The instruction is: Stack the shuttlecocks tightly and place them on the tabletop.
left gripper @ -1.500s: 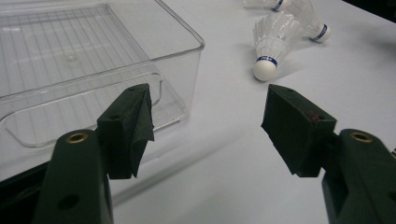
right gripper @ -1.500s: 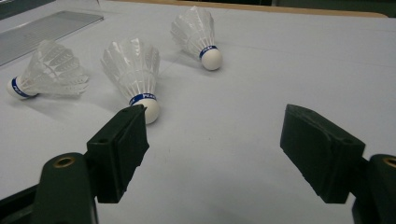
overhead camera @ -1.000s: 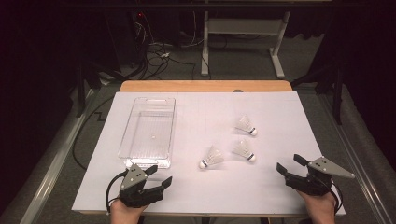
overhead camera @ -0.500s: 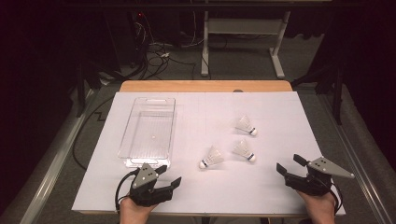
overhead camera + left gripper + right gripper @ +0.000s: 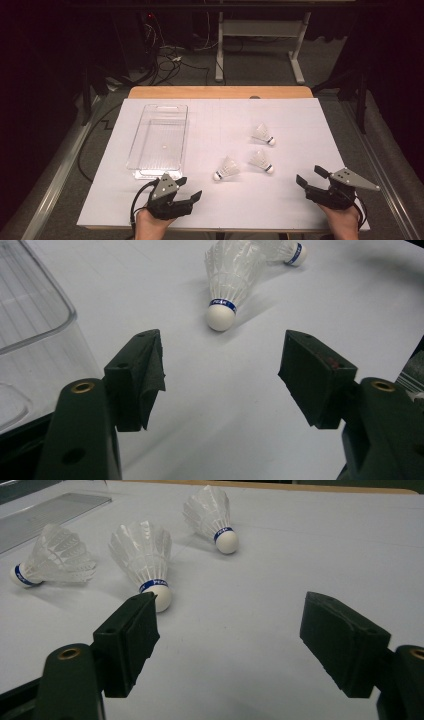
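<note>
White shuttlecock (image 5: 224, 287) feathers cut off | left gripper (image 5: 220, 375) wide | right gripper (image 5: 227, 640) wide, empty

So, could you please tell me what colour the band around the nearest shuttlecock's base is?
Blue, with small white lettering, on the shuttlecock; the left gripper view shows it best.

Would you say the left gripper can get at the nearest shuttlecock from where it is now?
Probably yes. The left gripper is open and points at the nearest shuttlecock, which lies on its side, cork toward the jaws, with bare table between. The clear tray sits off to the side.
</note>
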